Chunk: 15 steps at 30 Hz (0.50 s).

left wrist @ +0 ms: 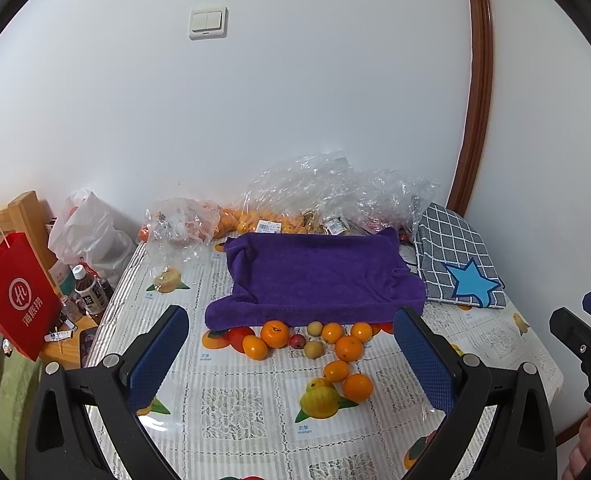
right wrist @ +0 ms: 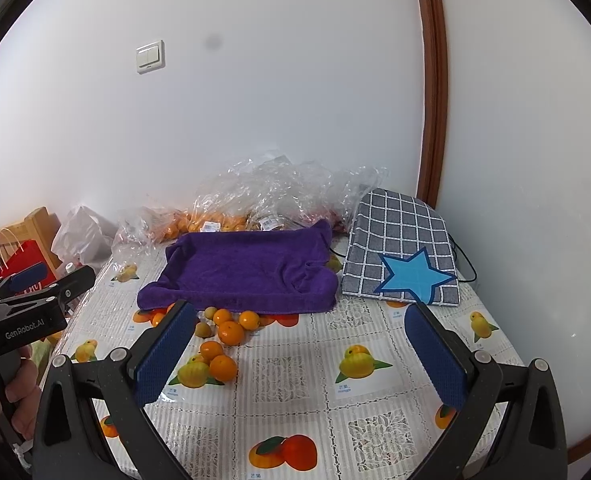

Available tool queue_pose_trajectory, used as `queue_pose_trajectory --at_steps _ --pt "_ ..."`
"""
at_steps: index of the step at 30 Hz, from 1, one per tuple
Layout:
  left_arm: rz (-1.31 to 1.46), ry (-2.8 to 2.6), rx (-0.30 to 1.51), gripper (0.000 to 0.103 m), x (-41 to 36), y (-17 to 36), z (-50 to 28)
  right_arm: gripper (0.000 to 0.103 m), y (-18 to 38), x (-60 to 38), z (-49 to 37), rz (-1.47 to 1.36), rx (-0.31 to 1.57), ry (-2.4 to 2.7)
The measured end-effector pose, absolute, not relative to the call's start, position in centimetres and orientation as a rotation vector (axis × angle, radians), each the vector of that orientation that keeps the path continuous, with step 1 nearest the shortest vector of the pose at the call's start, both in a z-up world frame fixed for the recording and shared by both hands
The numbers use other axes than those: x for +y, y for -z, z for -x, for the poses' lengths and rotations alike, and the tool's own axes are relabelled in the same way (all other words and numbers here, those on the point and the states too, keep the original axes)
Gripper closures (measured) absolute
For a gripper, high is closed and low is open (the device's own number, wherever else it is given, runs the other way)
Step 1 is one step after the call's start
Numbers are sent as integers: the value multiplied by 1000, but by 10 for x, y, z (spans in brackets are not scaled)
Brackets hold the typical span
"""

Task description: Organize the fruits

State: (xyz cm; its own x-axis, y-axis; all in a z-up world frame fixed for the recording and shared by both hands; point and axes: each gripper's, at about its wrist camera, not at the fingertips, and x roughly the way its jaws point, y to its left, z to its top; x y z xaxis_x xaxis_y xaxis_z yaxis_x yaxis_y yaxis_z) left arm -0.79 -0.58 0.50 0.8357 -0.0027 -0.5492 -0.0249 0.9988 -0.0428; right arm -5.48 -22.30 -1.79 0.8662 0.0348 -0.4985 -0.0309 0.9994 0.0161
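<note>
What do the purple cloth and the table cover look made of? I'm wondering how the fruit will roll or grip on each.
The purple cloth looks like terry or microfibre towelling: matte, fuzzy nap, soft folds and raised edges. The table cover appears to be smooth plastic or vinyl printed with fruit and lace patterns, with a slight sheen; whether a clear film lies over fabric is unclear.

Black handheld grippers with blue finger pads

The left gripper (left wrist: pixel 291 354) has black plastic arms with triangular cut-outs, silver round screws at the joints, and flat blue textured pads (left wrist: pixel 157 360). The right gripper (right wrist: pixel 301 354) is built the same way. Seen from the right wrist, the left gripper's body carries white "GenRobot.AI" lettering, and bare skin of the left hand (right wrist: pixel 21 396) shows beneath it.
</note>
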Motion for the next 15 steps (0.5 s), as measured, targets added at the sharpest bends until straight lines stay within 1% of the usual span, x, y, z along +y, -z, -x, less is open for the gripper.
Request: queue_pose_trajectory --at_steps 8,15 --pt "56 -18 597 0 -1 -2 0 1 23 -215 51 28 531 -46" --pt "61 -49 660 0 17 35 -20 1 52 -203 29 99 600 -22"
